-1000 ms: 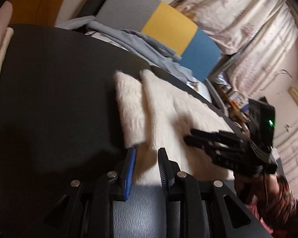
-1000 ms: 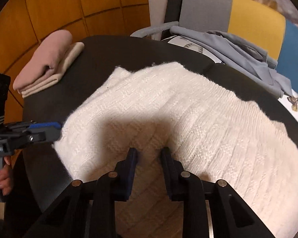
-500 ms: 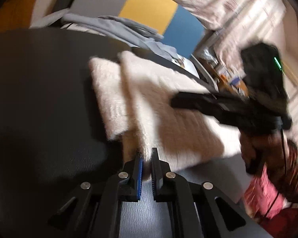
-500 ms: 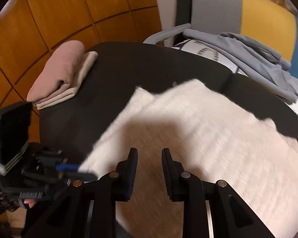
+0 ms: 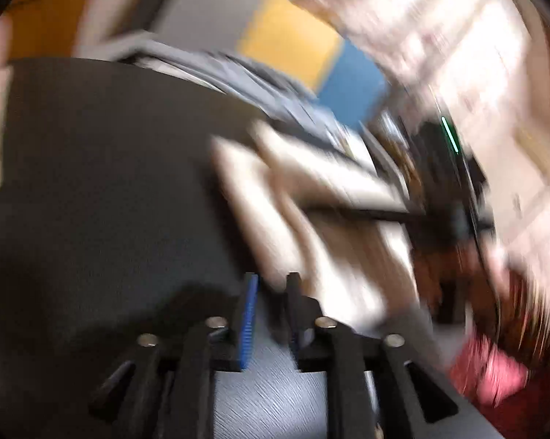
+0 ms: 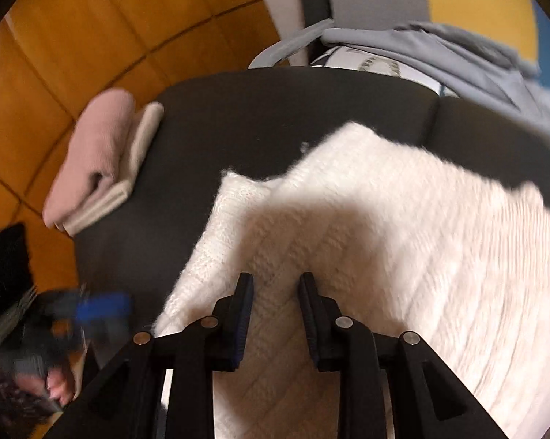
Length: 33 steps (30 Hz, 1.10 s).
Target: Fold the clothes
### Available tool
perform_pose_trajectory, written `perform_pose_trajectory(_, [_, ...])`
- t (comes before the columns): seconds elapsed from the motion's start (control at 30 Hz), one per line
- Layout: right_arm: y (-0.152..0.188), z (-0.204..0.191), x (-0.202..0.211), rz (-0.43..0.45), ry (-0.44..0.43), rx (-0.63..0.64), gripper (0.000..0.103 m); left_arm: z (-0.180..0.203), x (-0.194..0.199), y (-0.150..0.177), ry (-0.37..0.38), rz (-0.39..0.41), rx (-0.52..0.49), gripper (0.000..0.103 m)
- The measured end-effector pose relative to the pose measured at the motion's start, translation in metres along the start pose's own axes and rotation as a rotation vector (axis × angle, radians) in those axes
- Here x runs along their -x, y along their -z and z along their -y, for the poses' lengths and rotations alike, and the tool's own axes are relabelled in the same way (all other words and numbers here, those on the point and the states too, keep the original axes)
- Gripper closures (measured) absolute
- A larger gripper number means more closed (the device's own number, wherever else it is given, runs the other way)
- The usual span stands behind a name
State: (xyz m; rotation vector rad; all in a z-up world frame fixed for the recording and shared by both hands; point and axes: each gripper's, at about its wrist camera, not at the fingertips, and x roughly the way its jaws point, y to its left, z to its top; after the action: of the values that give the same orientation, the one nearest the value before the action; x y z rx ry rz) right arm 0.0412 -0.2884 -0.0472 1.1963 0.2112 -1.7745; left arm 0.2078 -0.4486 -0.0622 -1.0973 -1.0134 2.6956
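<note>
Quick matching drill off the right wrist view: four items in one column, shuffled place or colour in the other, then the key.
Items:
1. white knit sweater
2. pink folded garment
3. grey garment
4. left tool

Descriptions:
A. draped on the chair beyond the table
B. blurred, blue pad, at the lower left edge
C. spread on the dark table, under the right tool
D. stacked on a cream folded piece at the table's left edge

Pairs: 1-C, 2-D, 3-A, 4-B
</note>
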Motion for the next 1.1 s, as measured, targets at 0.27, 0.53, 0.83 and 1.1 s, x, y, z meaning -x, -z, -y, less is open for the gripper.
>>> perform_pose_trajectory(0.27, [0.011, -0.008, 0.013, 0.034, 0.041, 0.032, 0.072, -0.03, -0.062, -0.04, 0.06, -0.095, 0.226, 0.069])
perform_pose_trajectory(0.53, [0.027, -0.004, 0.025, 0.047, 0.109, 0.122, 0.068, -0.024, -0.083, -0.04, 0.125, -0.088, 0.262, 0.084])
perform_pose_trajectory(0.83, [0.033, -0.002, 0.025, 0.091, 0.143, 0.135, 0.068, -0.024, -0.079, -0.048, -0.067, -0.115, 0.177, 0.093])
perform_pose_trajectory(1.1, [0.038, 0.025, 0.072, 0.187, 0.037, 0.019, 0.053, -0.011, -0.034, -0.05, -0.094, 0.025, 0.158, 0.087])
